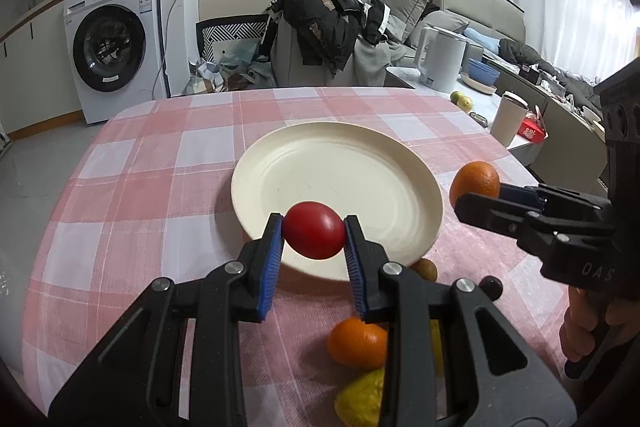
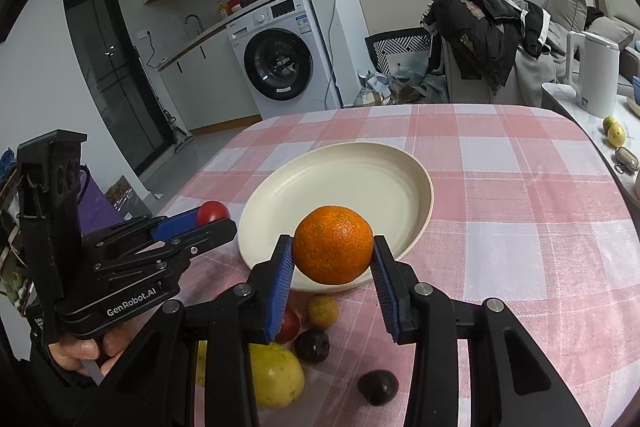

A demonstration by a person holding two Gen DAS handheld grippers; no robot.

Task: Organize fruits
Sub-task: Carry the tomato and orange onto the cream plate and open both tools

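- Cream-coloured round plastic plate (image 1: 338,193) lies empty on the pink-and-white checked tablecloth (image 1: 160,195); both carried fruits hang at its near rim.
- Left gripper (image 1: 314,237) is clamped on a small red tomato-like fruit (image 1: 315,235); right gripper (image 2: 333,251) is clamped on a round orange mandarin (image 2: 333,245).
- Best bet: carry each fruit past the rim, lower toward the plate's middle, release low so neither rolls.
- Loose fruits (image 2: 316,343) crowd the near side; the far cloth has room.
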